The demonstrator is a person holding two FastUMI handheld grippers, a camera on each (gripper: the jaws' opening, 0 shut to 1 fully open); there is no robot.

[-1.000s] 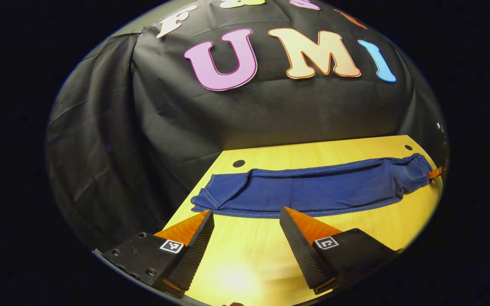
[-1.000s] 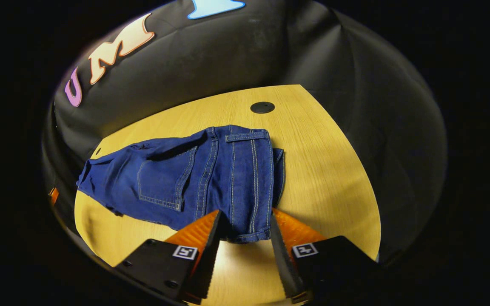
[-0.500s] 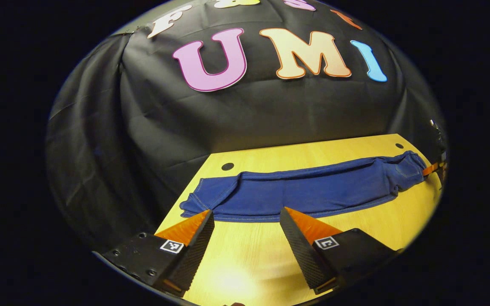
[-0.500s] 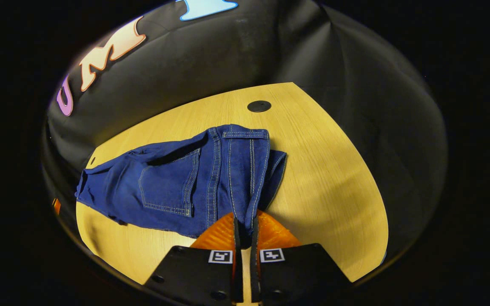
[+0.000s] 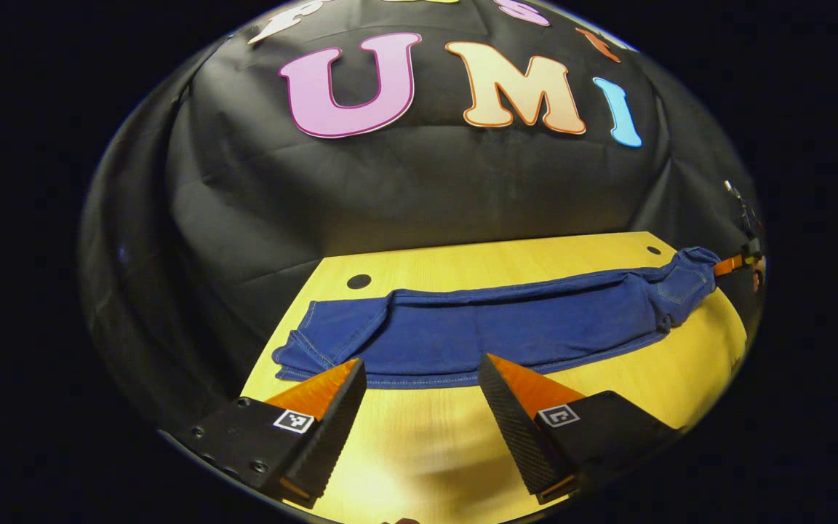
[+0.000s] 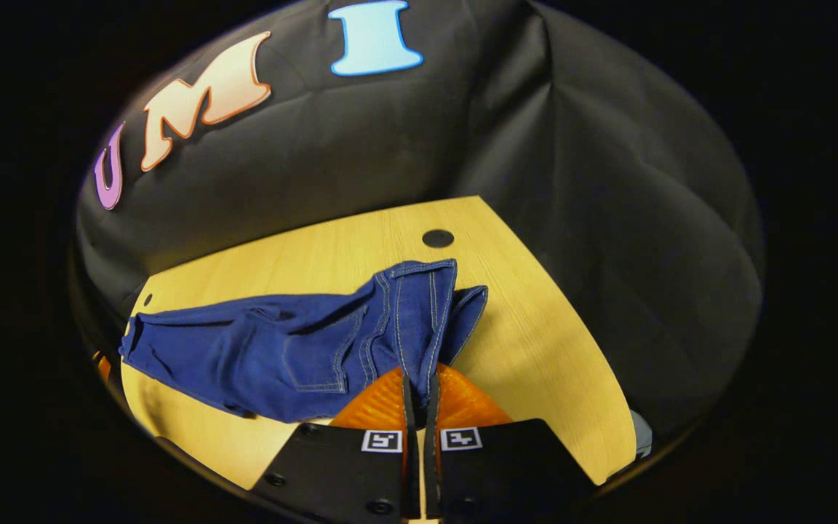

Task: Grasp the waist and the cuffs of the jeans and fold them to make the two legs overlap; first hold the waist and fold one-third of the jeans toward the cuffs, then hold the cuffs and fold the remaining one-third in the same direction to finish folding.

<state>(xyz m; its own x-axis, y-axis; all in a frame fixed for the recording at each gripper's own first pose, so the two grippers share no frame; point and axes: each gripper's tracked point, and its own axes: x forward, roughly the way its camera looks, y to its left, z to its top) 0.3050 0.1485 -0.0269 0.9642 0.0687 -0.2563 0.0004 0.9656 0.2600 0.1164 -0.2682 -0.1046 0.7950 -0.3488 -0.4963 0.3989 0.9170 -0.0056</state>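
Right tongs [image 6: 419, 407] pinch jeans [image 6: 302, 349] waist; left tongs [image 5: 419, 378] gape beside cuffs.

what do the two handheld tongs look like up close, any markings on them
Left tongs: two wedge-shaped fingers with ridged, textured inner faces, on black blocks with visible screws. Each block carries a small square black-and-white tag. Right tongs have the same black blocks and paired square tags, with finely ribbed finger backs.

Colours: blue jeans on yellow wood table

Jeans [image 6: 295, 349] deep blue denim, pale contrast stitching on seams, pocket, waistband. Table [image 5: 463, 266] light yellow wood grain, small black round holes [image 6: 438, 238] near corners. Booth wall [image 5: 419, 189] black wrinkled cloth.
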